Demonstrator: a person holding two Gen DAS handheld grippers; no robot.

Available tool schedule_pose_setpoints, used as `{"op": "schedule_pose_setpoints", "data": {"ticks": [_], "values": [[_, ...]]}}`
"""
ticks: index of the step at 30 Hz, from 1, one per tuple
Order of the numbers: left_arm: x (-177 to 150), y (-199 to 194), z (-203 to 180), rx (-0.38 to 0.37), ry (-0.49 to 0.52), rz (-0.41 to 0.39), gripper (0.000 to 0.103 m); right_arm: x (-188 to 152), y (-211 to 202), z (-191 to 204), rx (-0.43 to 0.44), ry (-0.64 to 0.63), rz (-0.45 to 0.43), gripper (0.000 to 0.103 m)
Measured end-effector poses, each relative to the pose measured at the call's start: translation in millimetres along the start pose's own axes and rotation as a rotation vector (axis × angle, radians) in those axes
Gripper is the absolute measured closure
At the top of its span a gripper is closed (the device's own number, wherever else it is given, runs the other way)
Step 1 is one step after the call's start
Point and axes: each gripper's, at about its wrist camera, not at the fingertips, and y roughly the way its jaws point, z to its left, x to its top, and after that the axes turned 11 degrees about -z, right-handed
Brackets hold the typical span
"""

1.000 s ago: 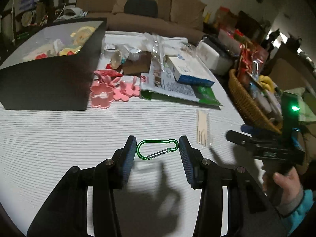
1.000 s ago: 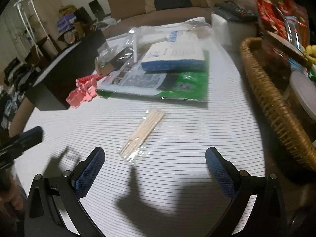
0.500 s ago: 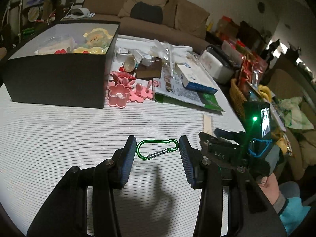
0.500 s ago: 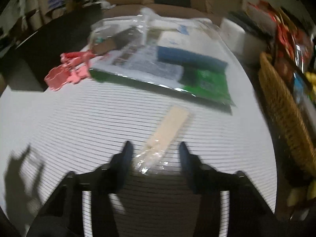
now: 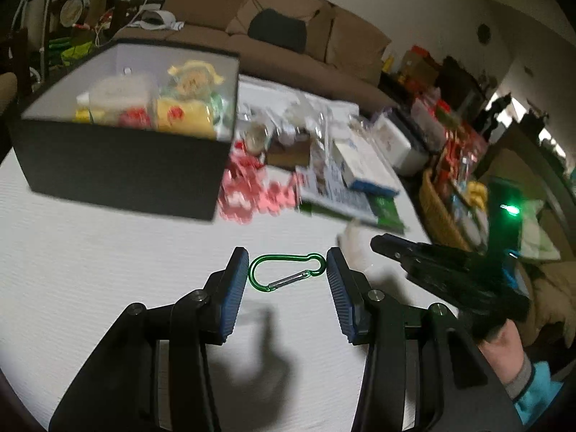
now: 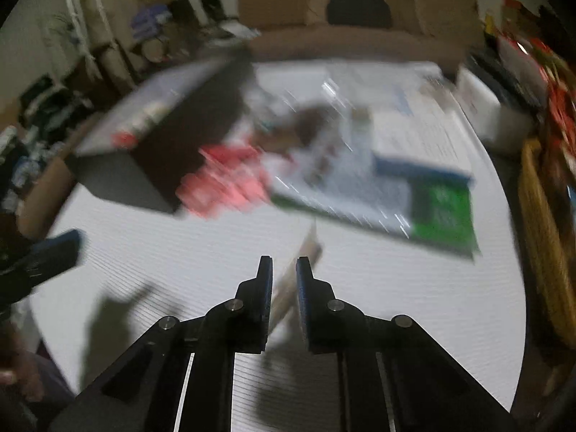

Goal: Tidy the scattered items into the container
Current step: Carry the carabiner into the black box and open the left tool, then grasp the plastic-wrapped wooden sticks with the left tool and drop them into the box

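The left gripper (image 5: pixel 287 273) clamps a green carabiner (image 5: pixel 287 276) lengthwise between its blue pads, above the white striped tablecloth (image 5: pixel 108 280). The right gripper (image 6: pixel 284 280) has its jaws drawn narrow around a clear packet of wooden sticks (image 6: pixel 300 270); blur prevents confirming firm contact. The black container (image 5: pixel 118 165) stands at far left of the table, partly filled with yellow and red items. Pink flower-shaped pieces (image 5: pixel 248 194) lie just beside its right corner. A wicker basket (image 5: pixel 437 212) stands at the table's right edge.

White striped table (image 5: pixel 108 259) — black box (image 5: pixel 122 165), pink cutters (image 5: pixel 248 194), magazine (image 5: pixel 342 198).
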Motion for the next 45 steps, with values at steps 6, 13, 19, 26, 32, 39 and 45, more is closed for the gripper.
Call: {"op": "schedule_pose_setpoints", "data": {"ticks": [6,13,19,26,32,39,45], "values": [[77,6,13,0.049,0.030,-0.042,0.061,60,-12,38,0.070,-0.023,-0.080,0.089],[122,65,42,0.107,0.005,0.023,0.061,40,-15,21,0.072,0.040,-0.055,0.040],[119,76,57,0.102,-0.052,0.041,0.035,25,-11,-4,0.051,0.088,-0.023,0.040],[88,29,19,0.046,0.064,-0.055,0.029,19,-14,-26,0.034,0.136,-0.033,0.040],[-7,50,-57,-0.020,0.237,0.050,0.029,13,-24,-53,-0.002,0.191,-0.040,0.039],[-69,118,-89,0.039,0.262,0.182,0.032,7,-45,-71,-0.025,0.198,-0.041,0.034],[-83,140,-78,0.074,0.223,0.228,0.098,-1,-51,-85,-0.031,0.216,-0.031,0.031]]}}
